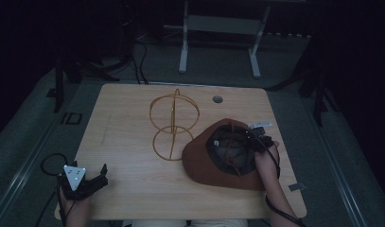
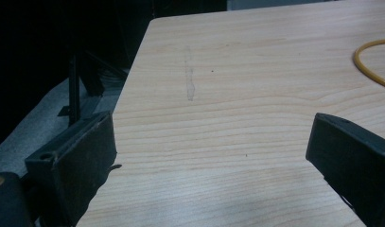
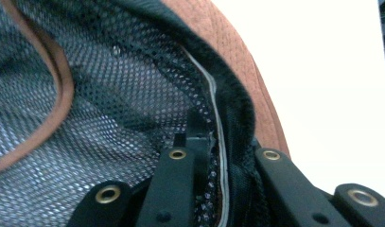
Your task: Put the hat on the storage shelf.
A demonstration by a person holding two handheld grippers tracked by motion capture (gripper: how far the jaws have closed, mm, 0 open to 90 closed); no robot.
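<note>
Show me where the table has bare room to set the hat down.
Free: the wide strip of table between the left gripper and the wire stand, and the near edge in front of the hat. Some room lies beyond the hat, around the grommet. Crowded: the right side, where the right gripper clamps the hat's rim beside the stand.

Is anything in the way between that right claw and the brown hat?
No. The right claw is already shut on the rim of the brown hat, which lies upside down. The gold wire stand sits beside the hat, toward the left.
</note>
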